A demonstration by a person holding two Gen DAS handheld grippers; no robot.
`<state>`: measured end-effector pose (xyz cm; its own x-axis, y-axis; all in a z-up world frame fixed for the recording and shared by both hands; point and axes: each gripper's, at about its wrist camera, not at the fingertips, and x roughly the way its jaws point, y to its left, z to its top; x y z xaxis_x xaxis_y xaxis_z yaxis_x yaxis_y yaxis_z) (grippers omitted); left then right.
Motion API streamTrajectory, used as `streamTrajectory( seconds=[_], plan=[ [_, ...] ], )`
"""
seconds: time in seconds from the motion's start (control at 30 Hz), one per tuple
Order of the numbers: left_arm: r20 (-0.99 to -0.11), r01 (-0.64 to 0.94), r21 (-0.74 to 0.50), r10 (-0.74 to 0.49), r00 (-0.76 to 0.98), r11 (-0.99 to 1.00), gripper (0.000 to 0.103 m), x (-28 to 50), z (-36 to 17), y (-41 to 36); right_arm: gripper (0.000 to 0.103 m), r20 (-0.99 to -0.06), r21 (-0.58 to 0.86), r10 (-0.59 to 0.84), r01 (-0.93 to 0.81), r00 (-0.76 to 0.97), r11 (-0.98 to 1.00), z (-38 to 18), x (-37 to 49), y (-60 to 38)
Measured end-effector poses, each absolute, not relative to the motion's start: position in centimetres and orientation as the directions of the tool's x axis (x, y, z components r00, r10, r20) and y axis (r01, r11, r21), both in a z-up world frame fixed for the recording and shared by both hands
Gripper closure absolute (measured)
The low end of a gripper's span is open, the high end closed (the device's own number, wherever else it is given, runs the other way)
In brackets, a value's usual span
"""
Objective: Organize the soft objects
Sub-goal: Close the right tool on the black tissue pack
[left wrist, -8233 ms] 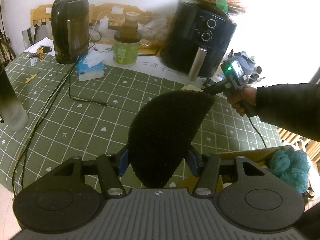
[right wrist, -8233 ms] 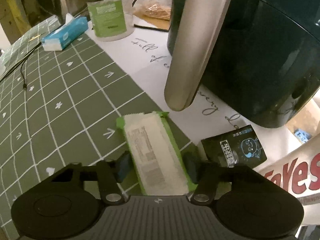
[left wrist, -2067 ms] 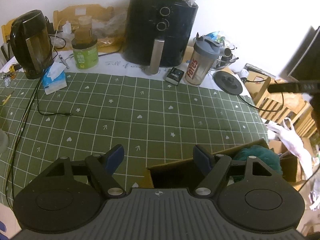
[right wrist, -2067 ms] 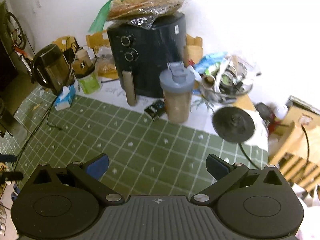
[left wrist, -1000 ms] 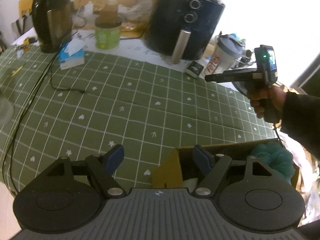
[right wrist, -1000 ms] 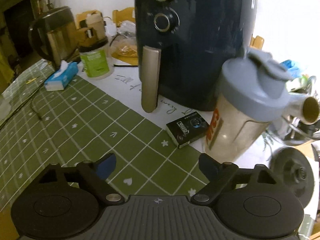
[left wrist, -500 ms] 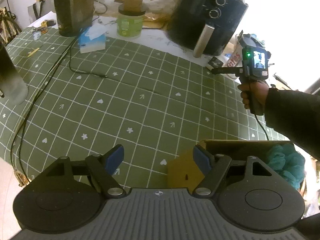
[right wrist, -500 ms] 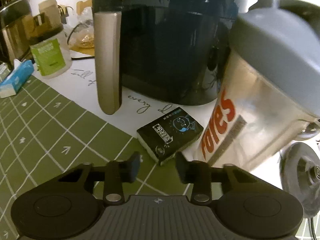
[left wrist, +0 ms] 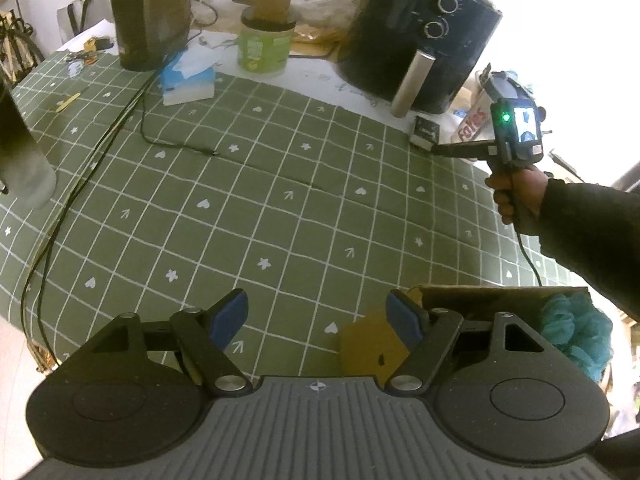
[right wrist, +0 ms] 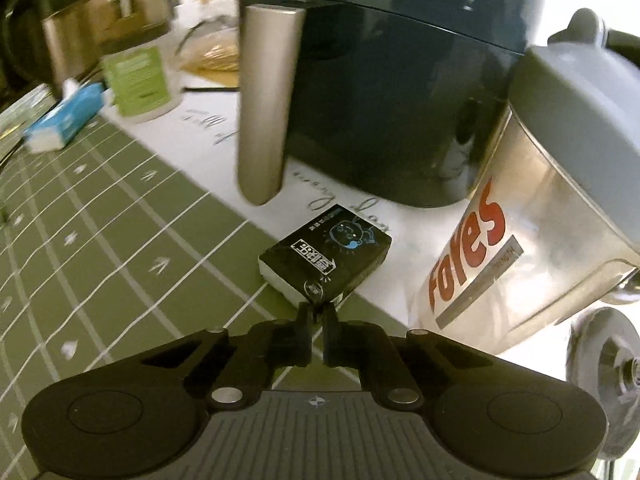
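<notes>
Because the right gripper has pinched only the near corner of the black tissue pack beside the air fryer, its soft wrapper may slip free, while the left gripper gapes empty.

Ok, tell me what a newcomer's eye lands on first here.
Probably the right gripper, shut on a corner of the small black tissue pack beside the dark air fryer and the grey-lidded shaker bottle. Next, the green checked tablecloth, with a teal fluffy ball in the cardboard box at its near edge.

1 air fryer, 1 kettle, 2 tissue packs.
</notes>
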<state>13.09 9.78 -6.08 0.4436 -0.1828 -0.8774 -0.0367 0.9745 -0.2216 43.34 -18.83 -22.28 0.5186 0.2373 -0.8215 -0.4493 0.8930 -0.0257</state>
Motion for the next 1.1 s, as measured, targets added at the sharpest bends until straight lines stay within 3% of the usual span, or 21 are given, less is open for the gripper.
streamTrajectory(
  seconds=[0.23,0.43,0.5,0.53,0.57,0.6,1.0,1.1],
  plan=[
    [-0.865,0.003,-0.230,-0.206,0.457,0.973,0.027,13.5,-5.9,9.2,0.097,-0.864,0.014,0.317,-0.612,0.391,0.791,-21.2,41.1,-20.0],
    [-0.855,0.016,-0.235,-0.214,0.473,0.972,0.027,13.9,-5.7,9.1,0.092,-0.914,0.015,0.278,-0.661,0.295,0.751,-21.4,39.6,-21.5],
    [-0.853,0.019,-0.236,-0.216,0.476,0.972,0.027,14.0,-5.7,9.2,0.068,-0.915,0.044,0.288,-0.640,0.282,0.767,-21.2,39.6,-21.7],
    [-0.852,0.019,-0.236,-0.216,0.477,0.972,0.027,14.0,-5.7,9.1,0.038,-0.913,0.048,0.290,-0.631,0.286,0.774,-21.2,39.5,-21.7],
    [-0.852,0.020,-0.236,-0.217,0.477,0.972,0.027,14.0,-5.7,9.1,0.018,-0.909,0.048,0.293,-0.623,0.297,0.781,-21.0,39.4,-21.6],
    [-0.852,0.019,-0.236,-0.216,0.476,0.972,0.027,14.0,-5.7,9.1,0.014,-0.901,0.050,0.302,-0.618,0.311,0.785,-20.7,39.3,-21.6],
    [-0.855,-0.003,-0.227,-0.198,0.479,0.974,0.027,13.8,-5.5,9.5,0.011,-0.910,0.090,0.258,-0.451,0.326,0.888,-23.5,41.9,-18.3],
    [-0.856,-0.016,-0.222,-0.186,0.483,0.975,0.027,13.4,-5.4,9.8,0.023,-0.908,0.062,0.227,-0.424,0.351,0.904,-23.8,42.1,-18.2]
  ],
)
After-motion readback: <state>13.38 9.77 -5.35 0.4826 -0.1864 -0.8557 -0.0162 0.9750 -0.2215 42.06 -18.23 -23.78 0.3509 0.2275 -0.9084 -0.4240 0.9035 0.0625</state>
